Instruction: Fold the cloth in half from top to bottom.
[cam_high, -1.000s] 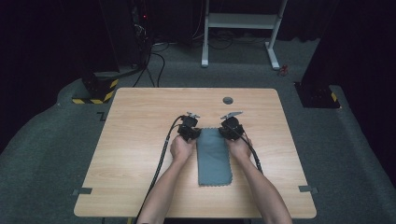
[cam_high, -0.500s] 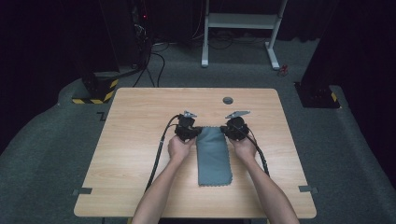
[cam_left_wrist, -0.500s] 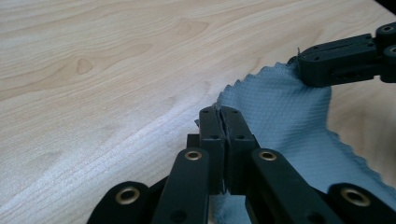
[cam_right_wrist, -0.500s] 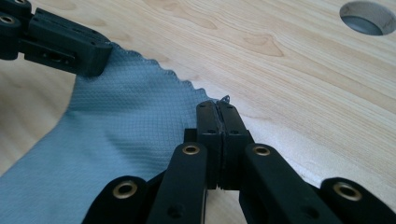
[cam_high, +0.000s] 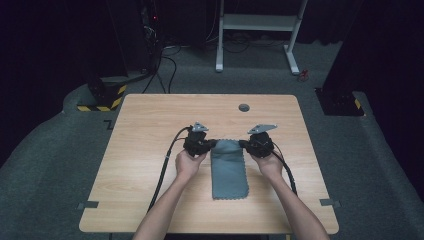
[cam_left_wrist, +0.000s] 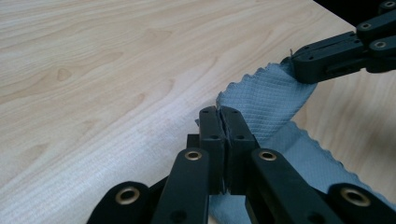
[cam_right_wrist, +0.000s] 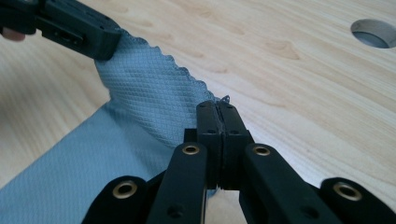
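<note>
A grey-blue cloth (cam_high: 229, 170) with a scalloped edge lies lengthwise on the wooden table (cam_high: 150, 130), its far end lifted off the surface. My left gripper (cam_high: 210, 145) is shut on the cloth's far left corner, and my right gripper (cam_high: 243, 144) is shut on the far right corner. In the left gripper view the cloth (cam_left_wrist: 266, 100) stretches from my pinched jaws (cam_left_wrist: 220, 112) across to the other gripper (cam_left_wrist: 306, 65). In the right gripper view the cloth (cam_right_wrist: 144, 98) spans from my closed jaws (cam_right_wrist: 217, 108) to the other gripper (cam_right_wrist: 100, 39).
A round cable hole (cam_high: 244, 107) sits near the table's far edge, also seen in the right gripper view as a hole (cam_right_wrist: 375, 33). Cables trail from both grippers toward the near edge. A white desk frame (cam_high: 260, 25) stands on the floor beyond the table.
Both grippers have risen and moved toward the table's far side, drawing the cloth's far end up and away from me. The cloth lies more stretched out.
</note>
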